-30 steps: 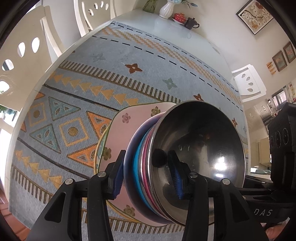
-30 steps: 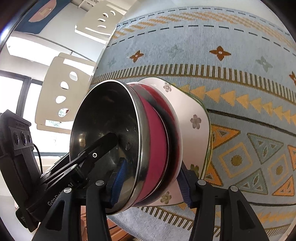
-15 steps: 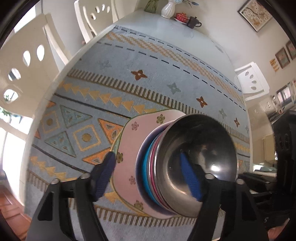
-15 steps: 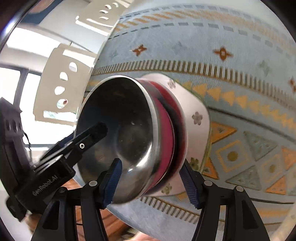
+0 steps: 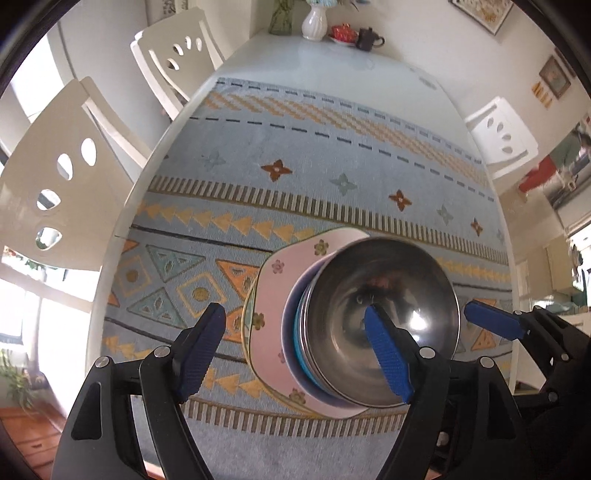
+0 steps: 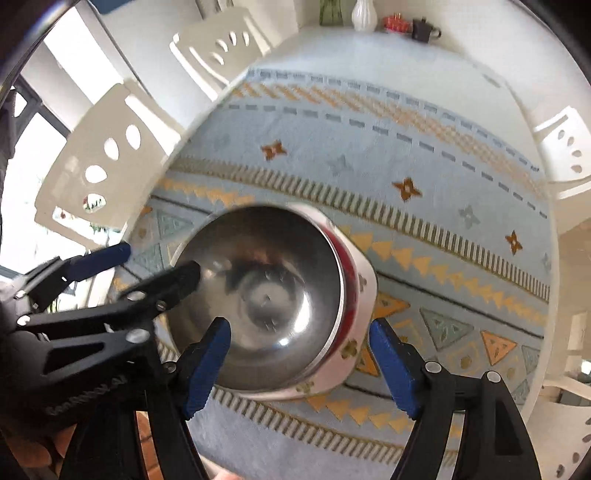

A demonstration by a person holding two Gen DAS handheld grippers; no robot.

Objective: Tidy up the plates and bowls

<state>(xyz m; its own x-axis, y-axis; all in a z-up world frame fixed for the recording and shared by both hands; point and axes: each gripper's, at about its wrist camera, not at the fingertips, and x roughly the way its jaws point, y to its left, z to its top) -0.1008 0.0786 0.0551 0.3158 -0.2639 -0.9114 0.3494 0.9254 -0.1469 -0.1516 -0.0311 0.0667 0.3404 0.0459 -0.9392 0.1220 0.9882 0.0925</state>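
A steel bowl tops a stack of coloured bowls on a pink flowered square plate, which lies on the patterned table runner near the front edge. The stack also shows in the right wrist view, with the steel bowl and the plate. My left gripper is open, raised and drawn back from the stack, its jaws wide apart. My right gripper is open too, above the stack's near side. The left gripper shows in the right wrist view at the left.
The blue patterned runner covers a white table. White chairs stand at the left and one at the right. A vase, a red dish and a dark teapot stand at the far end.
Both grippers let go of the stack, opened wide and pulled up and back. The stack now rests flat on the runner.
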